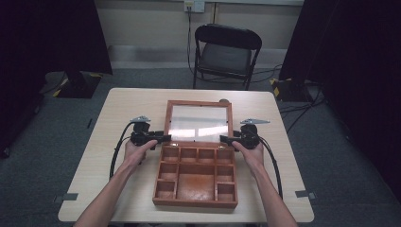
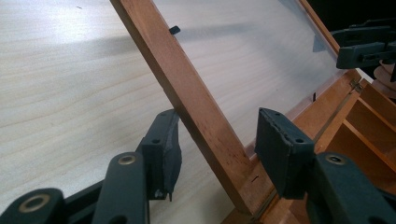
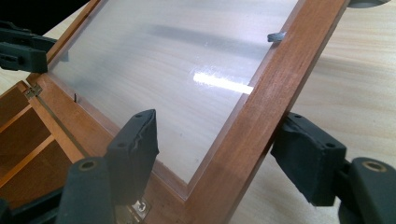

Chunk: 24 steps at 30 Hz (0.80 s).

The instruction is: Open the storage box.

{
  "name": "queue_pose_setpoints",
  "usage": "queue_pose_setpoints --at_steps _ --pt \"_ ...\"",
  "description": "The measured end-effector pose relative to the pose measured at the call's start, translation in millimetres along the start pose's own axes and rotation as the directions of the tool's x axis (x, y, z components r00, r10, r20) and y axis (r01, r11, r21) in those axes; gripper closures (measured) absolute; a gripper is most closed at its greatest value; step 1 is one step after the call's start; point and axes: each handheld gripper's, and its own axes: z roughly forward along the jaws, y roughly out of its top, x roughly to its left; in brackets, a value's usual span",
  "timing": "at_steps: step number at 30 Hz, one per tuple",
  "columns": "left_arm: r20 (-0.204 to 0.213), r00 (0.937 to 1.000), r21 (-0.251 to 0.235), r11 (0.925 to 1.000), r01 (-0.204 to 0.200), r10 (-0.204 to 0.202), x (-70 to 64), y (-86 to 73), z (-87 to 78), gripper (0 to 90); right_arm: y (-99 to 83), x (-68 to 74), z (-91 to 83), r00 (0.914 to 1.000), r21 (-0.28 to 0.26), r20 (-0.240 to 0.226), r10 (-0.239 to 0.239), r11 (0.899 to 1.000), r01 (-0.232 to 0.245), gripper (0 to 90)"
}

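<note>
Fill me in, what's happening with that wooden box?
A person at a table has a gripper in each hand on an open wooden box with empty compartments. The left gripper straddles one side rail of the glass-paned lid, and the right gripper straddles the opposite rail, both near the hinges. Both sets of jaws look open, not yet clamped. The lid is laid back on the table.

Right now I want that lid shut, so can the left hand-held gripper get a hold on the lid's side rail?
Probably yes. The left hand-held gripper already straddles the lid's side rail near the hinge, jaws open on either side with nothing between them. Closing them should grip it.
</note>
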Motion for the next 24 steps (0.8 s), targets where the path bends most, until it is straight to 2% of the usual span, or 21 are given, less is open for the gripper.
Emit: queue_pose_setpoints --at_steps 6,13,17,18,20,22,24 --pt "-0.01 0.9999 0.018 0.9998 0.0 0.0 -0.5 1.5 0.1 49.2 -0.2 -0.2 0.7 1.0 0.005 -0.001 0.006 1.0 -0.006 30.5" --pt "-0.004 0.9999 0.021 0.9997 0.013 -0.013 0.1 2.0 0.7 48.9 -0.4 -1.1 1.3 0.9999 0.009 -0.004 0.01 1.0 -0.01 30.1" --pt "-0.009 0.9995 0.027 0.9991 0.032 -0.031 0.2 1.8 1.8 47.7 -0.4 -1.0 1.5 0.9999 0.016 -0.003 0.011 1.0 -0.011 29.1" --pt "-0.012 0.9995 0.03 0.9991 0.03 -0.029 0.4 1.7 1.7 46.6 -0.7 -1.5 1.4 0.9999 0.021 -0.003 0.01 1.0 -0.01 28.9" --pt "-0.028 0.9996 0.04 0.9992 -0.002 0.003 -0.5 1.7 1.3 46.8 -1.4 -2.6 1.2 1.0 0.03 0.005 0.008 1.0 -0.008 27.1" --pt "-0.024 0.9997 0.048 0.9988 0.011 -0.01 0.0 1.1 2.0 46.8 -3.4 -7.5 2.3 0.9976 0.052 -0.027 0.063 0.997 -0.062 26.5" --pt "-0.006 0.9991 0.045 0.9981 0.042 -0.042 1.5 0.1 2.9 44.5 -6.1 -11.1 3.7 0.9946 0.049 -0.049 0.091 0.995 -0.089 26.5"
